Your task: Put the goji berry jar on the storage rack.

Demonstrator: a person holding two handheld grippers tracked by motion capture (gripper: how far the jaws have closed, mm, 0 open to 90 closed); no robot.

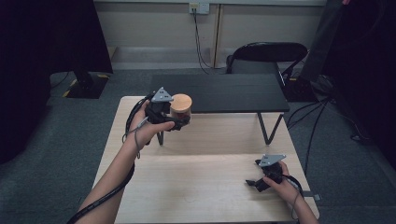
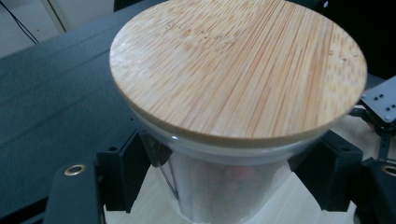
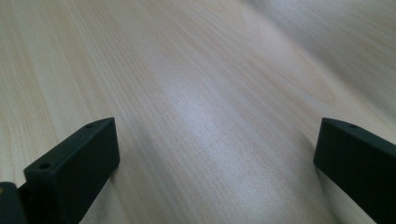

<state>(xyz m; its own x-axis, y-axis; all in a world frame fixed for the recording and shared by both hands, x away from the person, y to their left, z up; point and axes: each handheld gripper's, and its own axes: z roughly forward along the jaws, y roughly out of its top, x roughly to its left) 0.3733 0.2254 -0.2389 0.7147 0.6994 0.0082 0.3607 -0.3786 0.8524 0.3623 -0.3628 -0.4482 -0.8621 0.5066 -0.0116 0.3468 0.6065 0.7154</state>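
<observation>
A glass jar (image 1: pixel 180 112) with a bamboo lid (image 2: pixel 238 70) was clamped in the left tongs (image 1: pixel 181 122) above the desk (image 1: pixel 201 186); the right tongs (image 1: pixel 252 183) were spread, empty.

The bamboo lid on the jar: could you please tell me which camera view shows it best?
The left gripper view shows the bamboo lid best: close up, with its grain and rim clear above the glass jar held in the left tongs. The high view gives it as a small tan disc. The right gripper view faces bare table.
</observation>
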